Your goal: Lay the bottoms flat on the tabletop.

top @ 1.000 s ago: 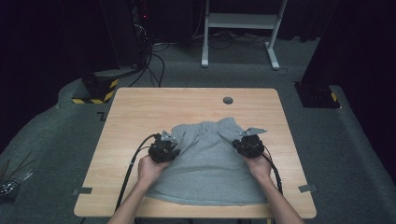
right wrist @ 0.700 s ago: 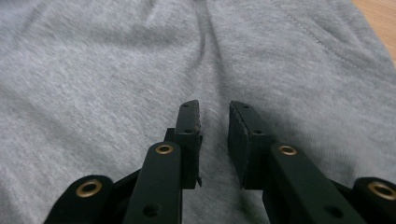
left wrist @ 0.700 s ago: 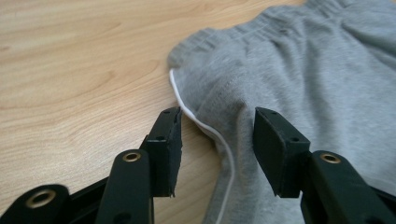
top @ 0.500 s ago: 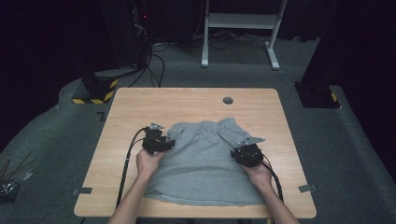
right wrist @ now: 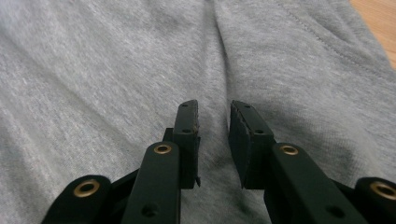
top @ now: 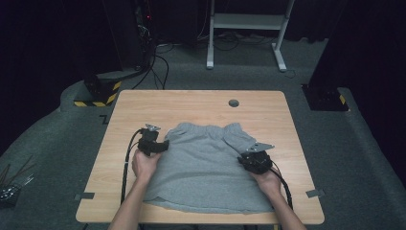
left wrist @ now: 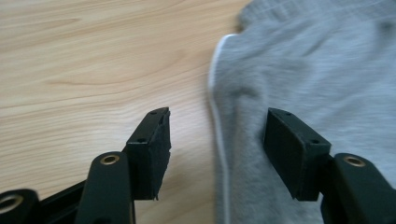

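A grey garment (top: 206,167) lies spread flat on the wooden table (top: 191,105). My left gripper (top: 157,139) is at the garment's left edge. In the left gripper view its jaws (left wrist: 215,135) straddle the white-stitched hem of the grey cloth (left wrist: 303,60), one pad over bare wood (left wrist: 84,60), and they have just been opening, pressing on nothing. My right gripper (top: 251,155) rests over the right part of the garment. Its jaws (right wrist: 214,126) have eased apart slightly and stand a narrow gap apart above the grey cloth (right wrist: 116,70), with a soft crease running between them.
A small round grey grommet (top: 233,103) sits in the table near its far edge. Strips of tape (top: 84,196) mark the front corners. Bare wood surrounds the garment on three sides. Beyond the table stand a white frame (top: 249,28) and a yellow-black striped base (top: 95,93).
The left gripper slid left off the cloth to its hem and its jaws widened. The right gripper drew back toward the person. The garment's bunched top edge now lies flatter and wider.
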The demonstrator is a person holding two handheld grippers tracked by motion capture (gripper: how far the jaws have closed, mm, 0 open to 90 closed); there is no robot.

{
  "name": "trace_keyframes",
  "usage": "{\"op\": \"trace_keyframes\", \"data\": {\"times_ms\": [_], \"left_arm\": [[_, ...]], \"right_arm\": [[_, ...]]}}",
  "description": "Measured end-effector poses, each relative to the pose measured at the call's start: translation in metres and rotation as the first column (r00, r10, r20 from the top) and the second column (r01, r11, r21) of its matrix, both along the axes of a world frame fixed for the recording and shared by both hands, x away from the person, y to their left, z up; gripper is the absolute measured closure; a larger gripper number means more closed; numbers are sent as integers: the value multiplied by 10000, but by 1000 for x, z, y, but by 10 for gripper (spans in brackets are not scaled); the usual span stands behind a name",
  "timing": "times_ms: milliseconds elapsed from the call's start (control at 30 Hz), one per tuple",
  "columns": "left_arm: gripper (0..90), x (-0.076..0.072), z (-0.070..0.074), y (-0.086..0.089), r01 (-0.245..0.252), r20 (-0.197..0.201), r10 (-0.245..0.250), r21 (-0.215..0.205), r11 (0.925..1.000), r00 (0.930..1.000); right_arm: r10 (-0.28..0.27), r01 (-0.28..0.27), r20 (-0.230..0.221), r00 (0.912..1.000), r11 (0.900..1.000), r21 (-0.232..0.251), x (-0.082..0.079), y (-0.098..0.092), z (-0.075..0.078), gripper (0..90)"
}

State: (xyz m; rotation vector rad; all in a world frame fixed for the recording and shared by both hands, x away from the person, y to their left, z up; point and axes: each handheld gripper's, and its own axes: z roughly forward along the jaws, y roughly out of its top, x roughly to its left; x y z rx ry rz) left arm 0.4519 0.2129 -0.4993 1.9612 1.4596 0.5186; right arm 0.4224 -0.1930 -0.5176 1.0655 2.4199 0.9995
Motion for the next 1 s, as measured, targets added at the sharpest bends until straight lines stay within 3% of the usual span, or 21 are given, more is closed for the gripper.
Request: {"op": "trace_keyframes", "data": {"times_ms": [67, 167, 300, 367, 433, 533, 600, 633, 667, 733, 800, 833, 867, 900, 967, 1000], "left_arm": [[431, -1, -1, 2, 242, -100, -244, -181, 9995, 9997], [507, 0, -3, 7, 201, -303, -228, -867, 9960, 9993], [737, -3, -9, 0, 1031, -800, -1048, -254, 9943, 9913], [822, -9, -8, -1, 1143, -856, -1167, -328, 9929, 9895], [838, -15, -9, 2, 1115, -907, -1161, -541, 9923, 9891], [835, -25, -7, 4, 1408, -1041, -1448, -450, 9890, 9840], [817, -30, -5, 4, 1592, -929, -1618, -343, 9866, 9824], [765, -30, -1, 6, 1522, -516, -1565, -802, 9851, 9863], [621, -28, 2, 8, 1402, -330, -1444, -1059, 9844, 9890], [529, -22, 7, 9, 1199, -118, -1220, -1141, 9862, 9925], [479, -14, 9, 6, 1086, -87, -1100, -1019, 9888, 9939], [467, -14, 9, 6, 1086, -87, -1100, -1019, 9888, 9939], [459, -7, 8, 0, 986, -97, -1002, -1061, 9895, 9949], [453, -7, 8, 0, 986, -97, -1002, -1061, 9895, 9949], [448, -1, 5, -3, 873, -169, -895, -1052, 9906, 9958], [449, 6, 0, -9, 847, -415, -887, -894, 9924, 9952]], "right_arm": [[90, -89, -59, 9999, 9999, 112, 1, -1, 0, 711], [201, -200, -68, 9998, 9995, 240, 1, -3, -1, 704], [140, -139, -80, 9999, 9998, 159, 1, -4, 0, 706], [118, -118, -35, 9999, 9999, -6, 0, -5, 0, 708], [171, -171, 2, 9999, 9999, -20, 0, -7, 0, 740], [290, -288, -288, 9992, 9996, 63, -4, -15, 2, 774], [394, -393, -494, 9980, 9992, 18, -6, -17, 4, 769], [473, -479, -608, 9970, 9988, -96, -7, -17, 5, 754], [468, -487, -532, 9975, 9982, -338, -6, -14, 8, 718], [276, -284, -355, 9990, 9993, -230, -1, -14, 12, 703], [-82, 86, -230, 9997, 9998, 185, 7, -16, 17, 696], [-82, 86, -230, 9997, 9998, 185, 7, -16, 17, 696], [-482, 484, -47, 9988, 9965, 679, 15, -17, 22, 686], [-482, 484, -47, 9988, 9965, 679, 15, -17, 22, 686], [-1027, 1016, 93, 9947, 9916, 803, 28, -14, 26, 647], [-1189, 1171, 196, 9927, 9903, 747, 32, -12, 26, 631]]}}
